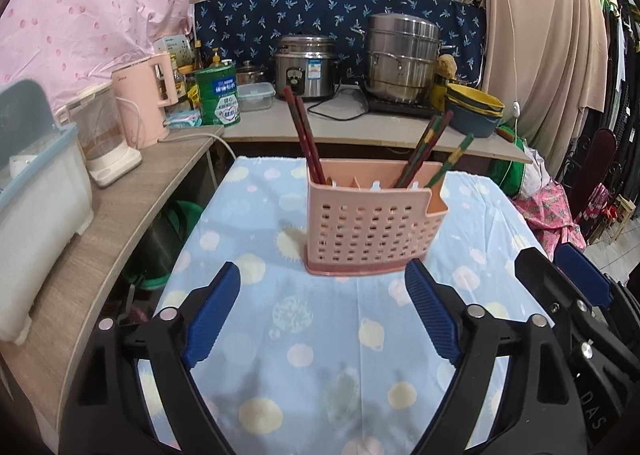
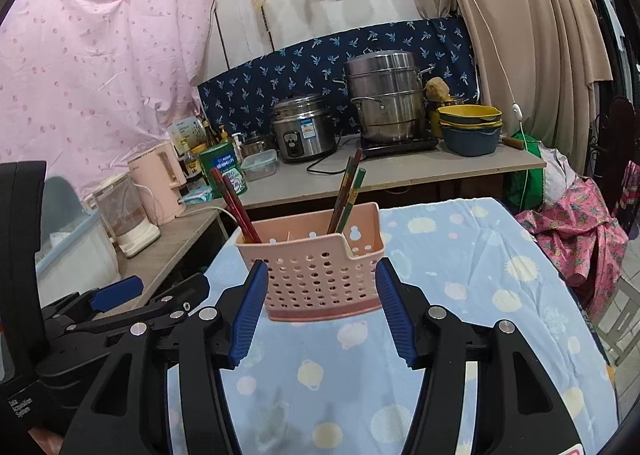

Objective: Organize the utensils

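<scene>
- Your left gripper (image 1: 322,307) hangs spread apart, gripping nothing, short of the pink utensil holder (image 1: 370,221).
- Your right gripper (image 2: 320,303) is also spread, its pads flanking the holder's lower front; contact is unclear.
- The holder stands upright mid-counter (image 1: 472,251) on the blue cloth.
- Red chopsticks (image 1: 304,135) lean in its left compartment, patterned chopsticks (image 1: 426,143) in its right.

Utensil holder (image 1: 370,225) stands mid-table (image 1: 492,359), toward its far edge. Two chopsticks (image 1: 306,139) in its left compartment, three more (image 1: 430,147) leaning right in the right one. Both grippers near the front edge, left gripper (image 1: 322,295) beside right gripper (image 2: 320,295). Counter (image 1: 352,127) behind the table carries rice cooker (image 1: 306,69), steamer pot (image 1: 400,57) to its right.
</scene>
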A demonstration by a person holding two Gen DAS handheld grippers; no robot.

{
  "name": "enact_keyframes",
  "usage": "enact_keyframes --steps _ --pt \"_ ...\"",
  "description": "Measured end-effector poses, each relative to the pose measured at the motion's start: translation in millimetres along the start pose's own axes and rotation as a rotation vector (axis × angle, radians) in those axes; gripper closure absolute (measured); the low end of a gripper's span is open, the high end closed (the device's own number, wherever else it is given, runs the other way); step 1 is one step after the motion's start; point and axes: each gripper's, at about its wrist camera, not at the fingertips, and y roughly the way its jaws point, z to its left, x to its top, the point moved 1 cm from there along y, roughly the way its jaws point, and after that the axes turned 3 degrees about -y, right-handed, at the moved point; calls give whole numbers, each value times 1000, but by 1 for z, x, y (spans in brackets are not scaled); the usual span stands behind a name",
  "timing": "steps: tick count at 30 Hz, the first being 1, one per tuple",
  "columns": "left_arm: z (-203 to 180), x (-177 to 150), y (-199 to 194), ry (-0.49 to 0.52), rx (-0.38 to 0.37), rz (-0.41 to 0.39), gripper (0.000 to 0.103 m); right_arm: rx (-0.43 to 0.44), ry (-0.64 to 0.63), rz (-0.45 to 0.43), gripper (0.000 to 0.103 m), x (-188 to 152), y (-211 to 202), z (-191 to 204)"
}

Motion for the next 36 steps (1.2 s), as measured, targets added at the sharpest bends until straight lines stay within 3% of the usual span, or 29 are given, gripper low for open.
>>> enact_keyframes --steps 8,24,27,36 --pt "6 -37 -5 4 33 41 12 -56 -50 49 36 -31 -20 -1" --pt "9 -77 -6 -3 88 87 7 -136 -21 110 35 -74 -27 -30" --pt "9 -81 -7 3 107 79 7 -136 -4 111 23 -78 -28 -34" --pt "7 -89 -8 27 153 62 7 -155 -21 115 17 -89 -29 -31"
